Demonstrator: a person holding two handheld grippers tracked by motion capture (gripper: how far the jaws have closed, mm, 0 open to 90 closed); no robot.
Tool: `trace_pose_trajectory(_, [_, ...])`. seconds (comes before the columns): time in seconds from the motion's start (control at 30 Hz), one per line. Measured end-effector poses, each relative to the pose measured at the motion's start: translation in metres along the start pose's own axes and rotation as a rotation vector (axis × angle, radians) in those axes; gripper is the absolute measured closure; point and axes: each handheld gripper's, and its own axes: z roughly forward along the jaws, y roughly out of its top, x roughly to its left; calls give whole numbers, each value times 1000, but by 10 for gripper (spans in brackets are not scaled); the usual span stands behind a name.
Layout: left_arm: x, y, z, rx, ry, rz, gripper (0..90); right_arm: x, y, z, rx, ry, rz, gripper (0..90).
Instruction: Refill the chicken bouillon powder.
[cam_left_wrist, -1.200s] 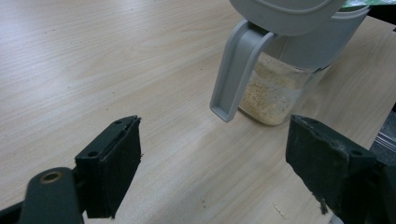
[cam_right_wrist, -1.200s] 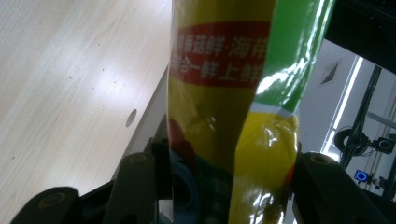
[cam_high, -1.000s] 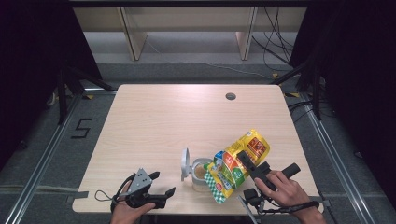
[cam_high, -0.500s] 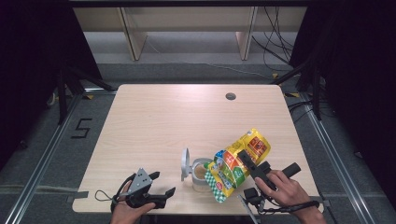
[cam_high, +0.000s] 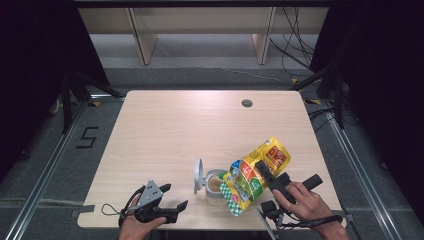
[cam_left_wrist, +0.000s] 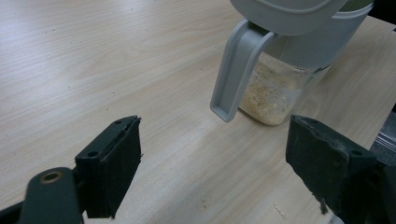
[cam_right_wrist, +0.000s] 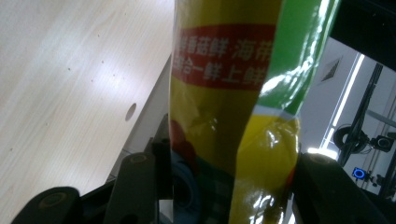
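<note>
The right gripper (cam_high: 265, 172) clamps a yellow and green bag (cam_high: 252, 175) and holds it tipped, its lower end over the mouth of a clear jar (cam_high: 215, 187) that stands near the table's (cam_high: 200, 125) front edge, at about five o'clock from the table's middle. The jar's grey lid (cam_high: 198, 176) stands flipped up at its nine o'clock side. In the left gripper view the jar (cam_left_wrist: 275, 95) holds pale grains in its lower part only, so the filling seems under way with more to pour; closing the lid is also left. The left gripper (cam_high: 172, 197) rests at eight o'clock from the jar, jaws spread wide, grasping nothing.
</note>
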Motion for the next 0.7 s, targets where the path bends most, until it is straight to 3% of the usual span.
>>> trace_pose_trajectory(0.17, [0,0,0,1,0,2,179,1,-2,0,20,20,0,577])
trace_pose_trajectory(0.47, [0,0,0,1,-1,2,179,1,-2,-1,2,2,16,578])
trace_pose_trajectory(0.7, [0,0,0,1,-1,1,179,-4,2,-3,-10,-9,-17,578])
